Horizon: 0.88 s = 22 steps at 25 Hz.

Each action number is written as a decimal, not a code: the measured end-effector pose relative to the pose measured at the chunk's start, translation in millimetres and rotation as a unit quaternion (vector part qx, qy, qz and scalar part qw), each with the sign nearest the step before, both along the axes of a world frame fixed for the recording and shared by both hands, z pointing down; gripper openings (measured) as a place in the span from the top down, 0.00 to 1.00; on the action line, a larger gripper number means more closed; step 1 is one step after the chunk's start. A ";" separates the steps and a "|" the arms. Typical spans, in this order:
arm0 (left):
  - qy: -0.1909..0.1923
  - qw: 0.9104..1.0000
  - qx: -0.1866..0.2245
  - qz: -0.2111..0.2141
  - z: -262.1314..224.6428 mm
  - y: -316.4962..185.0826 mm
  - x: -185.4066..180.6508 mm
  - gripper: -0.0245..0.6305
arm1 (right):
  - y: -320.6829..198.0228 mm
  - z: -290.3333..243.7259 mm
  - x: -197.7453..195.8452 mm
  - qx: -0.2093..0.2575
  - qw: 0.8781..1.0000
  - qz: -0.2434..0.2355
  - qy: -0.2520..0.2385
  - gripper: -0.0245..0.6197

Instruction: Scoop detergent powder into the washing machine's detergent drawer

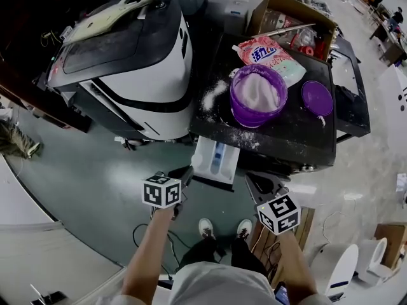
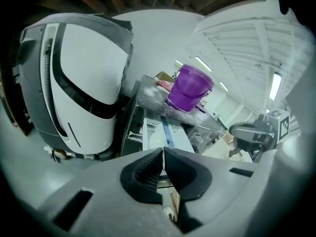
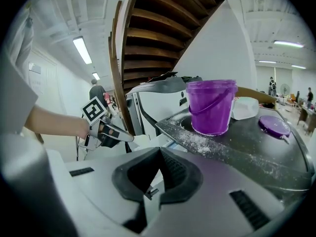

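Looking through the head view, I see the detergent drawer (image 1: 216, 160) standing open, white with a blue part, beside the washing machine (image 1: 137, 68) and under the black table's (image 1: 305, 142) front edge. Only this view shows white powder inside the purple bucket (image 1: 257, 95); the gripper views show just its wall. The left gripper (image 2: 162, 154) and the right gripper (image 3: 157, 154) are both clenched on nothing.

The person's bare left forearm (image 1: 149, 246) reaches forward and holds the grey two-jaw left gripper (image 1: 186, 172), which carries a square-marker cube on top. Its black ribbed jaws are pressed together with nothing between them. The bare right forearm (image 1: 292, 262) holds the matching grey right gripper (image 1: 257, 182) alongside, its jaws likewise closed and empty. The two grippers point forward, side by side and apart.
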<state>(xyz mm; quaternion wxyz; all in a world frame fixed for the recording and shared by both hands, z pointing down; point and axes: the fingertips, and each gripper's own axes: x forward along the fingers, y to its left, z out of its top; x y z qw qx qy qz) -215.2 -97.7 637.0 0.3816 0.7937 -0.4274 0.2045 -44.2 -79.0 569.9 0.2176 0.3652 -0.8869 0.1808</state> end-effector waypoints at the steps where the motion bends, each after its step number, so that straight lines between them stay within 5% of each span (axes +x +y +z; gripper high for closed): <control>1: -0.016 1.000 0.003 0.010 1.2 -0.1 1.2 0.94 | -0.2 1.0 0.4 -0.002 1.000 0.000 -0.001 0.97; 5: -0.080 0.996 0.013 0.048 8.5 0.6 5.8 0.94 | -1.9 1.7 3.7 -0.005 1.000 0.012 -0.008 0.97; 16: -0.163 0.981 0.026 0.103 20.1 -0.1 14.0 0.94 | 1.2 7.0 17.2 -0.014 1.000 0.018 -0.007 0.97; 22: -0.218 0.963 0.044 0.152 21.6 4.6 17.6 0.94 | 4.4 9.9 18.9 -0.018 1.000 0.013 -0.001 0.97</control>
